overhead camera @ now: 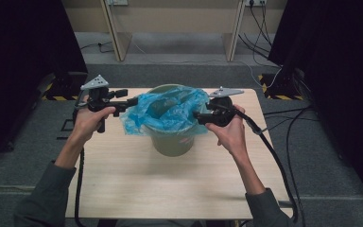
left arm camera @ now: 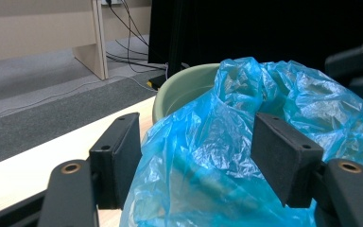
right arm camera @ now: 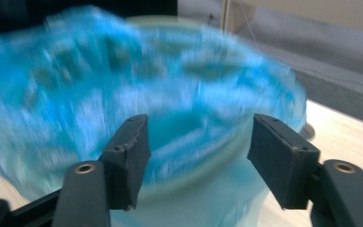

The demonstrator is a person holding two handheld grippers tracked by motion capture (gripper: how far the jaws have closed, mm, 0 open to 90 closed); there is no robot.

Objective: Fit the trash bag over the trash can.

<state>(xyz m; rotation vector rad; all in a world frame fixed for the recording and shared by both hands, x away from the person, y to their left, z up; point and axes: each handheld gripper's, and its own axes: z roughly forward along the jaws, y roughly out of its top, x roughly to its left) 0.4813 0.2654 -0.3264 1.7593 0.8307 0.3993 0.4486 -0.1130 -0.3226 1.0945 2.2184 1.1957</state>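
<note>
left gripper [left arm camera: 196, 163] open around blue bag [overhead camera: 168, 111], right gripper [right arm camera: 198, 158] open; fitting liner over bin [overhead camera: 172, 142] rim; next needs a fresh pinch.

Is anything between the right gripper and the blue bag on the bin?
Nothing visible. The right gripper stands open right at the bin, facing the blue bag draped over its rim, with no other object between them, though that view is blurred.

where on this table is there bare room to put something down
The table's near half, between the person's forearms and in front of the green bucket, is bare wood. It is crowded around the bucket rim, where the blue bag spills over and the left gripper and right gripper flank it.
</note>
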